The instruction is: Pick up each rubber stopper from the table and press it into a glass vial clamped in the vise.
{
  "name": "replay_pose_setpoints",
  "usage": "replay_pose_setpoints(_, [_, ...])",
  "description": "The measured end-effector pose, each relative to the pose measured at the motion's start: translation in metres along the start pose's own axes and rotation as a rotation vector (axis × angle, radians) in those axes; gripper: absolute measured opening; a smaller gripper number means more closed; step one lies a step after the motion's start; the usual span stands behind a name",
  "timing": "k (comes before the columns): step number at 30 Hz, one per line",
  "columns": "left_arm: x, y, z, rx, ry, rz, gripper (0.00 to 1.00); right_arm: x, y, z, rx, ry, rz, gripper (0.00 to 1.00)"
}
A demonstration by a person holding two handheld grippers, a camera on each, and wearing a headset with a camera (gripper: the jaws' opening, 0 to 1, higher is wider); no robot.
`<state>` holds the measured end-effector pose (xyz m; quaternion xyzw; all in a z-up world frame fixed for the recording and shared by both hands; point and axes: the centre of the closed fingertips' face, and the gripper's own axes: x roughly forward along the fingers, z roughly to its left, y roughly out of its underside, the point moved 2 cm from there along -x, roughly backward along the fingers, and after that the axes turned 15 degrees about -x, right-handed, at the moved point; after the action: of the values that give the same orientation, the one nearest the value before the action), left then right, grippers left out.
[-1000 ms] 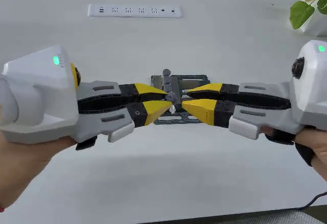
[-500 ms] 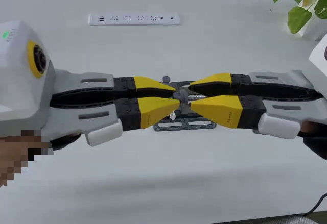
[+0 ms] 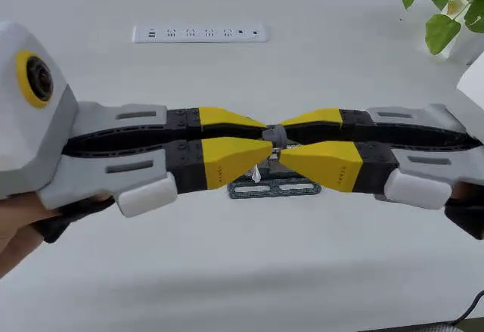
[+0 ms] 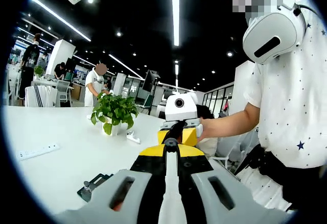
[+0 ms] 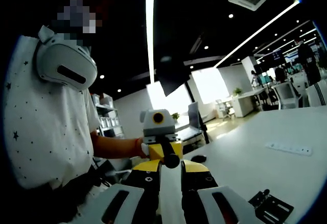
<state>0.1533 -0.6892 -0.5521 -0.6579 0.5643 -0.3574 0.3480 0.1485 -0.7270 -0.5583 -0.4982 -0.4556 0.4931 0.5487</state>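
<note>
- White tabletop runs under everything, with a power strip lying at its far edge, left of centre.
- Level above it, the left gripper has its jaws drawn nearly together; whether they grip anything cannot be told.
- Between both grippers' tips sits a grey rubber stopper, above the vise on the table.
- Facing it, the right gripper is clamped on the rubber stopper.
- At the far right stands a potted plant.
</note>
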Motion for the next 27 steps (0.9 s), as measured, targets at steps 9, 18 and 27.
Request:
replay_pose_setpoints(9, [-0.0002,0.0012,-0.0033,-0.012,0.024,0.000,0.04,-0.0003,-0.0042,0.0019,0.000,-0.014,-0.014,0.08])
replay_pose_setpoints(18, [-0.0003,-0.0013,-0.0058,-0.031,0.043,-0.011,0.03,0.0012,-0.0068,0.0033,-0.003,-0.035,-0.016,0.07])
replay_pose_setpoints(27, [-0.0017,-0.0010,-0.0053,-0.046,0.059,-0.018,0.03,0.0008,-0.0067,0.0030,-0.007,-0.048,-0.012,0.07])
